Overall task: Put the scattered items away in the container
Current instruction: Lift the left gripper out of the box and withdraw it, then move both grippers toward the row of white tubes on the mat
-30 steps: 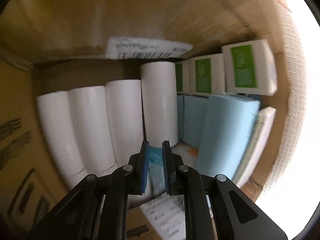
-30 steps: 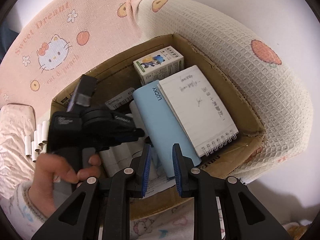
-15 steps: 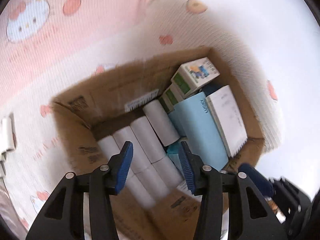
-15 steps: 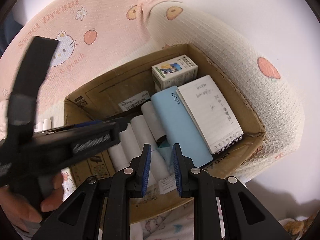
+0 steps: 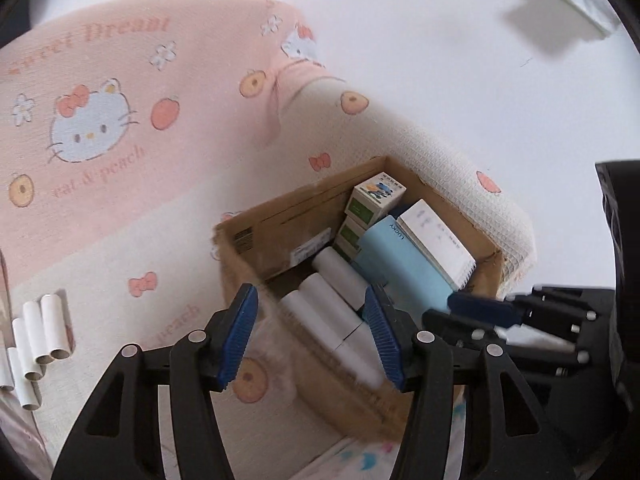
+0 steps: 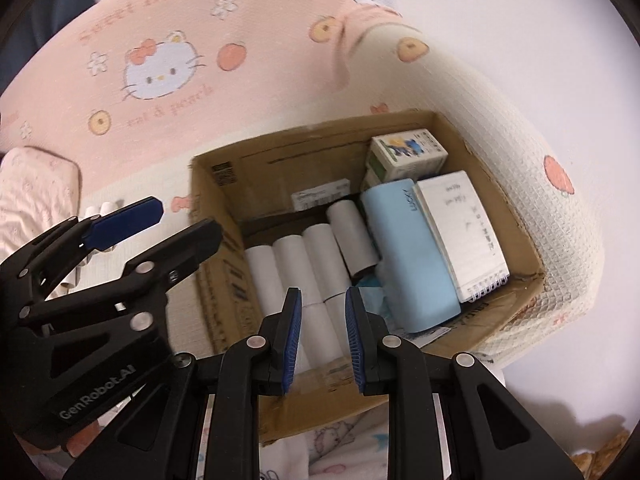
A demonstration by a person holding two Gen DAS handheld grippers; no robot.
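Observation:
A cardboard box (image 6: 516, 216) (image 5: 256, 256) stands on the bed. In it lie several white paper rolls (image 6: 320, 256) (image 5: 340, 312), a light blue case (image 6: 408, 248) (image 5: 404, 268), a spiral notebook (image 6: 464, 232) (image 5: 436, 240) and small green-and-white cartons (image 6: 408, 152) (image 5: 376, 196). My left gripper (image 5: 312, 336) is open and empty, raised above the box's near left side. My right gripper (image 6: 320, 332) is empty with its jaws a narrow gap apart, above the box's near edge. More white rolls (image 5: 36, 336) lie on the bed at the far left.
A pink Hello Kitty blanket (image 5: 100, 128) (image 6: 160, 68) covers the bed behind and left of the box. A cream waffle blanket (image 6: 532, 128) wraps the box's right side. The left gripper's body (image 6: 100, 300) fills the lower left of the right wrist view.
My left gripper has opened, risen out of the box and swung back to the left. The right gripper has stayed above the box's near edge with its gap unchanged.

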